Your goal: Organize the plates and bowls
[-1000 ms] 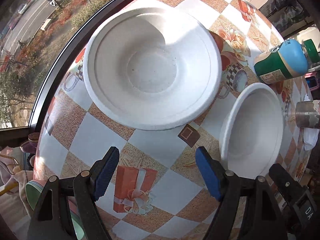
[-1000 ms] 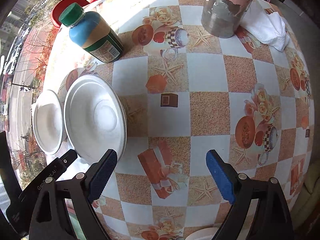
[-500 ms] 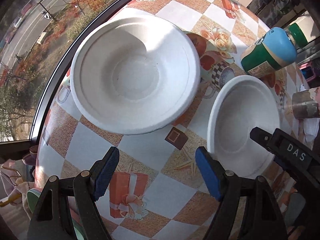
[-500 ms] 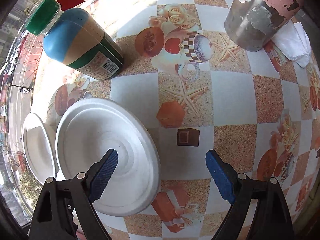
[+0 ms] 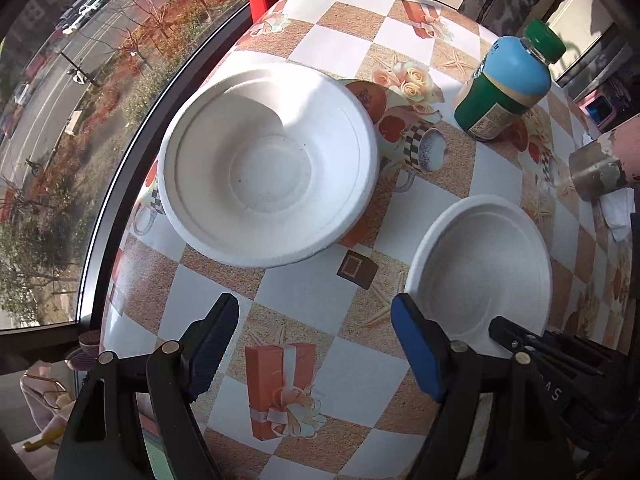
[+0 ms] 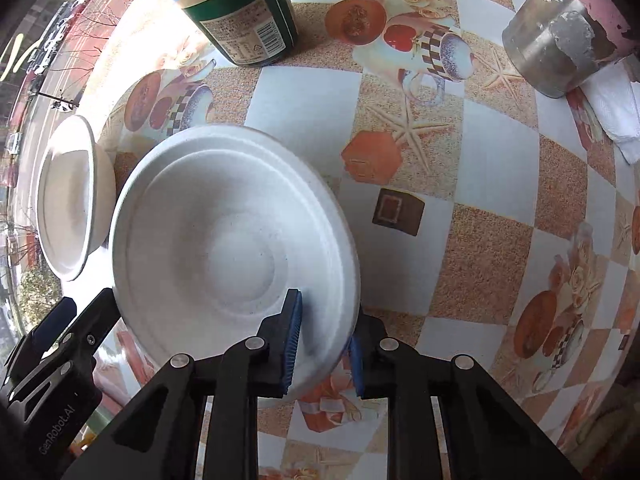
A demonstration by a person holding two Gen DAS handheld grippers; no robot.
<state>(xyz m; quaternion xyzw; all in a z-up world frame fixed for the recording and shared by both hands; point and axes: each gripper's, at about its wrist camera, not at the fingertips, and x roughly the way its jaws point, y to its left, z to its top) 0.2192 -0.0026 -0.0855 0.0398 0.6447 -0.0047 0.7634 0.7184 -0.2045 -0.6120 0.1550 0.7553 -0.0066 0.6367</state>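
Observation:
Two white disposable bowls sit on the checkered tablecloth. The larger bowl (image 5: 268, 164) lies near the window edge and shows at the left of the right wrist view (image 6: 68, 196). The nearer bowl (image 6: 224, 248) also shows at the right of the left wrist view (image 5: 480, 276). My right gripper (image 6: 324, 350) is shut on this bowl's near rim, one pad inside and one outside. My left gripper (image 5: 312, 348) is open and empty above the cloth, short of the larger bowl.
A green-capped bottle (image 5: 504, 92) (image 6: 236, 8) stands beyond the bowls. A worn metal can (image 6: 568, 36) (image 5: 600, 164) and a white cloth (image 6: 612, 112) are at the far right. The table edge and window (image 5: 100, 200) run along the left.
My right gripper moved forward and closed on the near bowl's rim. My left gripper drew back and turned a little, so both bowls now show in its view.

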